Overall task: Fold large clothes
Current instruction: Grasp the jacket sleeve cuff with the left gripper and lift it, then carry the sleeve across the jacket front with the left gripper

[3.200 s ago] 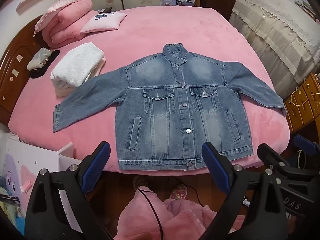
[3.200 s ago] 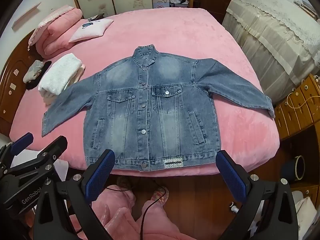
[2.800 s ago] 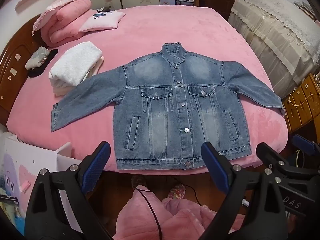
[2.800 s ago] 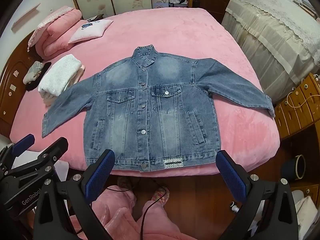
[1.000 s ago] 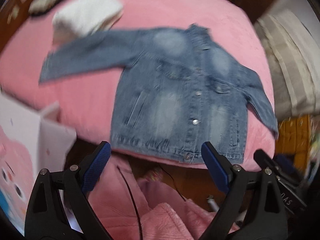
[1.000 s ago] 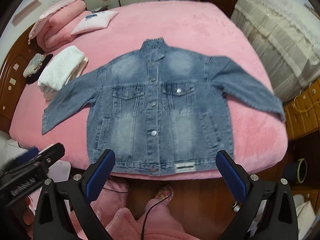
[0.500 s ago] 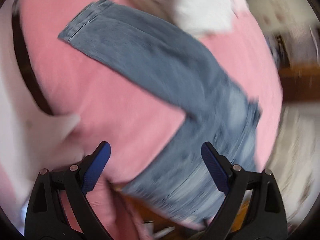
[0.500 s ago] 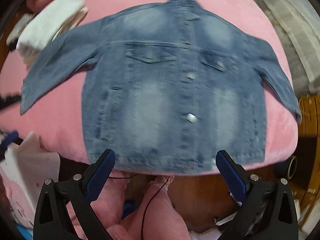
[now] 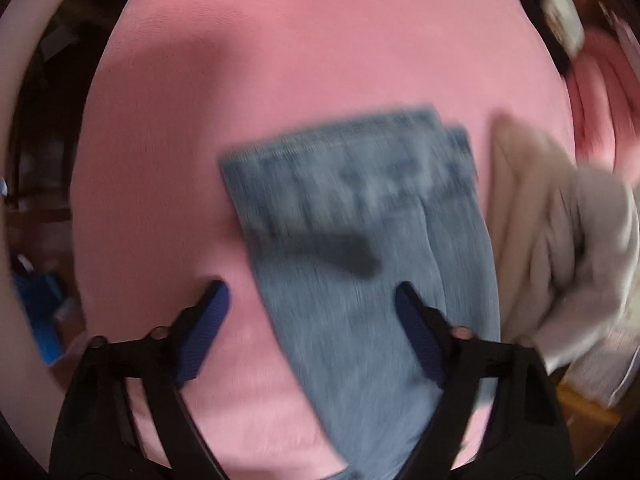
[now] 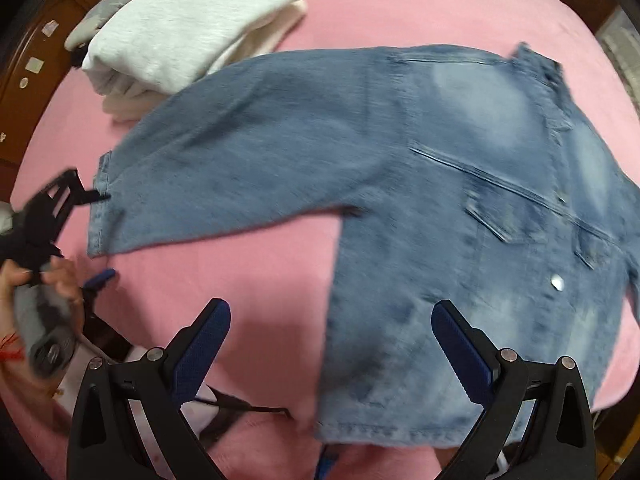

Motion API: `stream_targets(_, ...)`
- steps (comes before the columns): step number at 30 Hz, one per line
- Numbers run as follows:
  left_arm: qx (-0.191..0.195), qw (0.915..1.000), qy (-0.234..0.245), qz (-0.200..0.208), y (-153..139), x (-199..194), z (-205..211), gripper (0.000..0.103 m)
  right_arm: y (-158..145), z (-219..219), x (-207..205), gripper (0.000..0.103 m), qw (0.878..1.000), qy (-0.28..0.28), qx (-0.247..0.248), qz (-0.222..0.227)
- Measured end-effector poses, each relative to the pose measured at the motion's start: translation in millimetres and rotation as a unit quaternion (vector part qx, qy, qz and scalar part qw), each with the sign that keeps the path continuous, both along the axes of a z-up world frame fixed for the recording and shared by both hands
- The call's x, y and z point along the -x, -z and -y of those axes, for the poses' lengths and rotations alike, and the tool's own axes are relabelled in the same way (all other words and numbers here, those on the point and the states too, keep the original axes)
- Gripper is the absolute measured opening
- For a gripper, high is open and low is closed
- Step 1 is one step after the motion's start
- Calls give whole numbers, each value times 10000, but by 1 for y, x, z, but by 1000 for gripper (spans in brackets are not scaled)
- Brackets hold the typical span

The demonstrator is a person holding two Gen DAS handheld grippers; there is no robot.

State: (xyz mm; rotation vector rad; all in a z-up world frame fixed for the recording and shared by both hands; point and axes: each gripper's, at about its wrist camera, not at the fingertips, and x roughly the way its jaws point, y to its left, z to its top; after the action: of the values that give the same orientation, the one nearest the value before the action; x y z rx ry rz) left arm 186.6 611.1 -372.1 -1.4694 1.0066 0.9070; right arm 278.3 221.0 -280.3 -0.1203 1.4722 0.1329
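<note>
denim jacket point(image 10: 400, 184): spread flat, front up, on pink bed point(image 10: 248, 280); no fold made. left gripper point(image 9: 308, 320) wide, empty, over sleeve cuff point(image 9: 344, 176). right gripper point(image 10: 330, 344) wide, empty, near hem. folded white clothes point(image 10: 192, 20) at 11 o'clock.

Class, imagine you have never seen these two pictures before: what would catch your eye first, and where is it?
First, the denim jacket spread face up on the pink bed, filling the middle of the right wrist view. Next, its sleeve cuff lying just ahead of the left gripper, whose jaws stand open. Then the folded white clothes beside the sleeve, at upper left.
</note>
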Motion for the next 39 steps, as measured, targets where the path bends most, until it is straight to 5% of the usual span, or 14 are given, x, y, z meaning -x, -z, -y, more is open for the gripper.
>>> stream_targets(4,-169,9993,-176,300,17,-3,-24,67,21,-8,-13,102,9999,-136,44,-31)
stream_targets(7,-564,9976,-114,387,14,-8,-28,32,34,1,-14,102,9999,-135,34,-16)
stream_targets(12,-1272,9884,164,817,-17,-24,-13,22,49,32,-9,102,9999,52,-140,-75)
stream_targets(16,-2043,9706,472,1181,-71,-32,17,22,49,69,6,102,9990,252,-354,-76)
stream_targets(20,-2876,9429,670,1541,-138,-27,61,22,43,110,23,102,9977,326,-599,-45)
stream_targets(23,-3537,9140,806,1815,-185,-25,105,22,27,151,39,102,9954,432,-850,-63)
stream_targets(27,-4531,8517,1186,2350,-255,-34,189,22,9,218,49,102,9896,811,-1184,-106)
stream_targets(31,-5051,7906,1932,2871,-305,-46,277,22,-10,280,48,102,9878,978,-1211,52)
stream_targets(38,-5359,6805,3724,3333,-295,-97,443,22,-35,400,36,102,9845,1323,-1016,535)
stream_targets(39,-5372,6710,3892,3312,-283,-113,462,22,-35,415,35,102,9835,1402,-993,575)
